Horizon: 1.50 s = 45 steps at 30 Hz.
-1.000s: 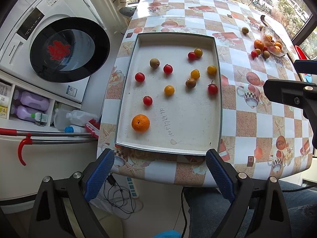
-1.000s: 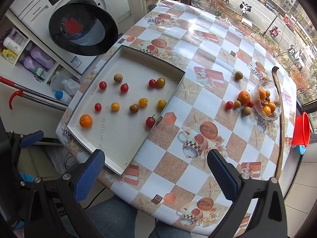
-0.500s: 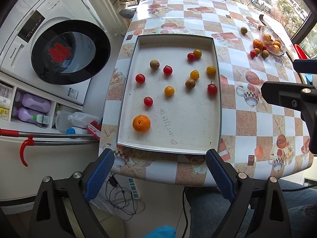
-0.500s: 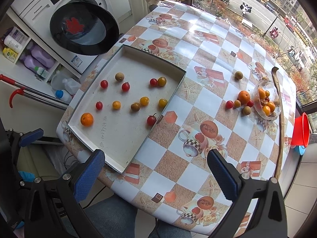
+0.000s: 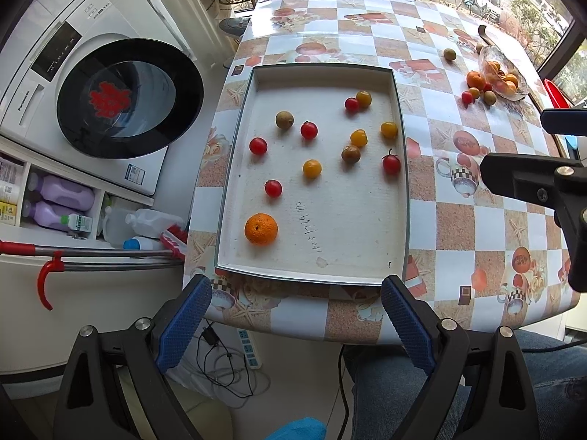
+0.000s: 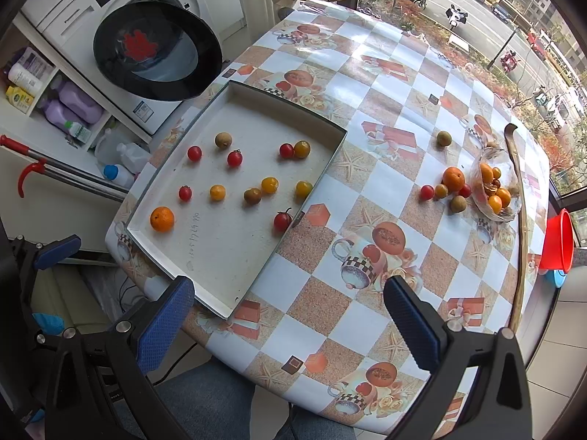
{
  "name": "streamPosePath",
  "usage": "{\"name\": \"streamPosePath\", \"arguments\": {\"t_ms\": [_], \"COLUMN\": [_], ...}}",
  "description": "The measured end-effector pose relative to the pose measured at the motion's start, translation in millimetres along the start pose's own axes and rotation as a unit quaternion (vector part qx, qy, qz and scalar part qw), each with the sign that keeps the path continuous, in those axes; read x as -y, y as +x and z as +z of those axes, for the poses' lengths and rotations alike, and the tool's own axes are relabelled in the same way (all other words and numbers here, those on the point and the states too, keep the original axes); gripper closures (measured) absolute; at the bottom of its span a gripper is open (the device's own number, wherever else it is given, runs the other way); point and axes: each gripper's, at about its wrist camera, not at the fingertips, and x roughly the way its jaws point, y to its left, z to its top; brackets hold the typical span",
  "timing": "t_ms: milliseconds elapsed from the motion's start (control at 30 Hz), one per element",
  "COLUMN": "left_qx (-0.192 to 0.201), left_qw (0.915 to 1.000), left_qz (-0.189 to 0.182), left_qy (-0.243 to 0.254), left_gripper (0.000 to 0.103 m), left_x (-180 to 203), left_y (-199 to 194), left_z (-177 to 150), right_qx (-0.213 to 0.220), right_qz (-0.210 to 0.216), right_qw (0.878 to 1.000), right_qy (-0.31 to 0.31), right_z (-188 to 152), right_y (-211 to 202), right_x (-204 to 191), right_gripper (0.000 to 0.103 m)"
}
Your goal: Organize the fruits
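Both grippers' fingers are spread wide and empty: my left gripper [image 5: 295, 317] hangs off the near edge of the tray [image 5: 406, 198], my right gripper [image 6: 290, 324] off its near right corner. Inside the tray lie an orange [image 5: 261, 228] and scattered small fruits; more fruit spills from a glass bowl [image 6: 508, 216] well right of it.

One tray [image 5: 401, 198], two oranges [image 6: 161, 219] [image 6: 453, 178], one bowl [image 6: 513, 209].

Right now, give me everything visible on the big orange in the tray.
The orange is round, bright orange, with dimpled peel and a dark stem spot on top. It is the largest fruit in the tray and sits alone on the tray floor at the near left corner, close to the left wall. No other fruit and neither gripper touches it.
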Motion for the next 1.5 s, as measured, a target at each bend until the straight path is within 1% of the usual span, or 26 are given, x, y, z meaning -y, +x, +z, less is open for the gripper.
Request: {"name": "streamPosePath", "arguments": {"t_ms": [1500], "left_qx": [0.0], "left_qw": [1.0], "left_qz": [0.005], "left_qy": [0.005], "left_gripper": [0.009], "left_x": [8.2], "left_y": [2.0], "left_z": [1.6], "right_qx": [-0.002], "right_qz": [-0.001], "right_qw": [1.0], "right_qy": [0.002], "right_z": [-0.7], "right_y": [1.8], "right_x": [-2.4], "right_gripper": [0.0]}}
